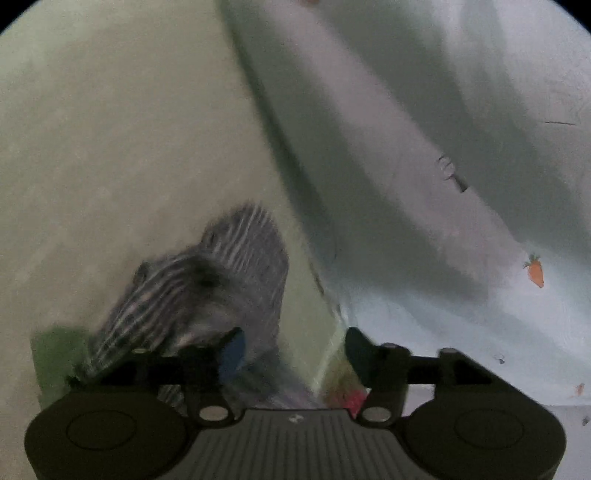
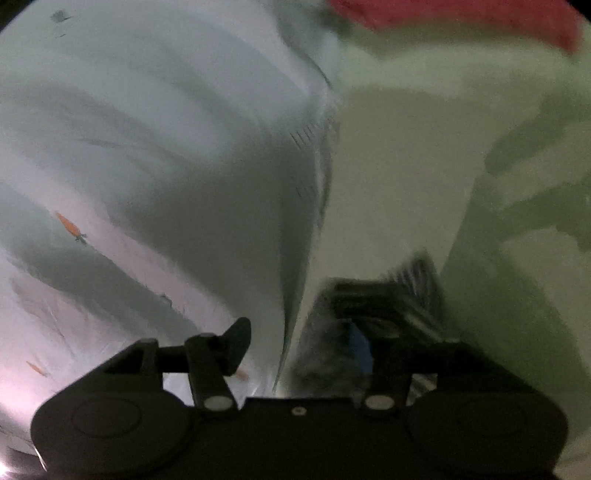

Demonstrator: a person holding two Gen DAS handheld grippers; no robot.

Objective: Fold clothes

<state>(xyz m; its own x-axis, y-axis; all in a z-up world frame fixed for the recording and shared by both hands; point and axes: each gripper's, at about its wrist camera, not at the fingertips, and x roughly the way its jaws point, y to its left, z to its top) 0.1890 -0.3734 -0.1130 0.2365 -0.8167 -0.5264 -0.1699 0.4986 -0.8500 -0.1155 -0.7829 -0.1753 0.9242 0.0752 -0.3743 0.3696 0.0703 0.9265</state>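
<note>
A white garment with small orange carrot prints point(image 1: 424, 129) hangs stretched in the left wrist view, filling the right half; it also shows in the right wrist view point(image 2: 147, 147) on the left. Its striped grey cuff point(image 1: 236, 266) bunches over the left finger of my left gripper point(image 1: 291, 350), whose jaws stand apart. In the right wrist view the same striped trim point(image 2: 410, 284) lies by the right finger of my right gripper point(image 2: 303, 343), jaws also apart. Both views are blurred, so any grip on the fabric is unclear.
A pale greenish surface point(image 1: 110, 147) lies behind the garment. A red cloth point(image 2: 461, 14) sits at the top of the right wrist view, and a green patterned cloth point(image 2: 535, 184) lies on the right.
</note>
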